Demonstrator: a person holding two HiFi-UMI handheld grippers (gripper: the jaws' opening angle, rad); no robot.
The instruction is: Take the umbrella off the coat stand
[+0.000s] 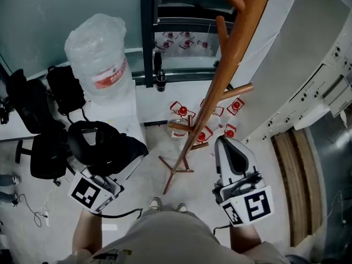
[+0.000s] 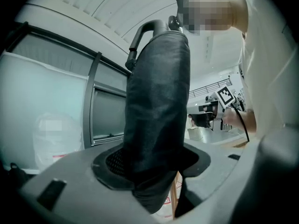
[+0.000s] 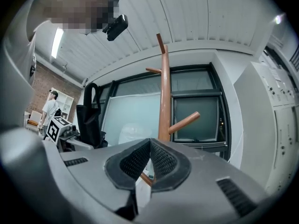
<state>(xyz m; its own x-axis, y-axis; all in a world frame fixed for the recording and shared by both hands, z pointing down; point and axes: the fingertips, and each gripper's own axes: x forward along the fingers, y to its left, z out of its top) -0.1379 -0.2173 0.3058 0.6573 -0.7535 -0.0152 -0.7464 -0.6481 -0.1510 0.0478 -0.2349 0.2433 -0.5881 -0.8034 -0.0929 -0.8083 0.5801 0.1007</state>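
Observation:
A folded black umbrella (image 2: 159, 106) in a black sleeve stands upright between the jaws of my left gripper (image 2: 152, 167), which is shut on it; its curved handle (image 2: 140, 36) is at the top. From the head view the umbrella (image 1: 102, 144) sits at lower left, apart from the wooden coat stand (image 1: 220, 76). The umbrella hides the tips of my left gripper (image 1: 118, 147) there. My right gripper (image 1: 223, 143) is close to the stand's pole with its jaws together and nothing in them. Beyond my right gripper (image 3: 149, 160), the stand (image 3: 164, 101) rises with bare pegs.
A large water bottle (image 1: 102, 59) stands on a white unit at upper left, with black office chairs (image 1: 33, 109) beside it. A white cabinet (image 1: 308, 92) fills the right side. The dark window frame (image 1: 147, 37) is behind the stand. A person (image 3: 49, 107) stands far off.

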